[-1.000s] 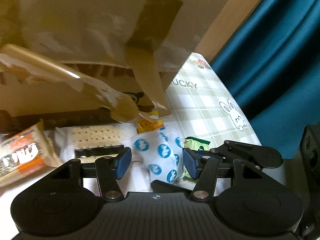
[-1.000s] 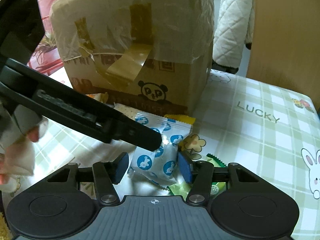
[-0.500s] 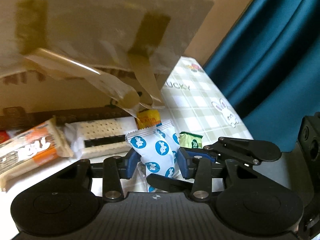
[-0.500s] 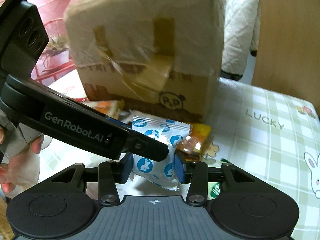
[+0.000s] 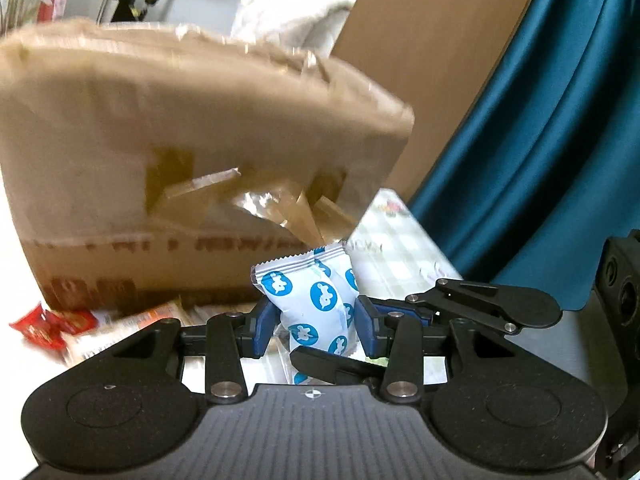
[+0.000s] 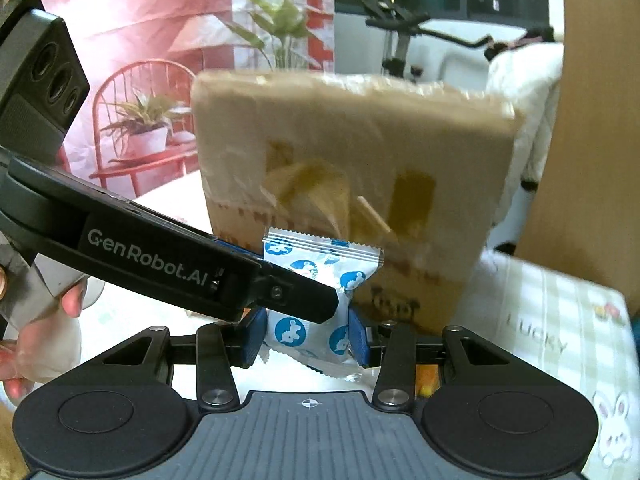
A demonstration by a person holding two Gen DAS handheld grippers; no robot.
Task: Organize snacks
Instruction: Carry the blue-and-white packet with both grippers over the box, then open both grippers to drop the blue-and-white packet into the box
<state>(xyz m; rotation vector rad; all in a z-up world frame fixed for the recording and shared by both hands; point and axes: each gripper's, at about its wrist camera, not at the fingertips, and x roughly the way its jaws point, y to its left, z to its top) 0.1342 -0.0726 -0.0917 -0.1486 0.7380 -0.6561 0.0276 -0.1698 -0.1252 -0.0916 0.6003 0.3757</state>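
Landmark: taped cardboard box point(image 5: 192, 168). Far left at the box's base, red candy wrappers point(image 5: 44, 326) and an orange snack bar point(image 5: 120, 330), blurred, lying on the counter point(image 5: 400, 248). In front of the box's right half, the blue-dotted white packet point(image 5: 316, 304) stands upright, lifted off the counter. Left tool point(image 5: 316, 326): blue pads closed onto the packet's lower half, narrow gap, wrapper pinched between. Right tool point(image 6: 306, 336): pads likewise closed on the same packet point(image 6: 320, 280) from the other side, so both tools grip one packet, the left tool's finger crossing in front in the right wrist view. Right of the box, checked cloth with "LUCKY" print point(image 6: 536, 340); something orange point(image 6: 424, 378) sits under the right tool's linkage, unclear what. Judgement: step is carrying or handing over the packet. Do it well: let only one tool keep hold, release the other cleanly, avoid pulling apart and tearing the seam, keep squeeze light so the contents don't crush, clear the box's loose tape flaps point(image 5: 224, 188) on the way.
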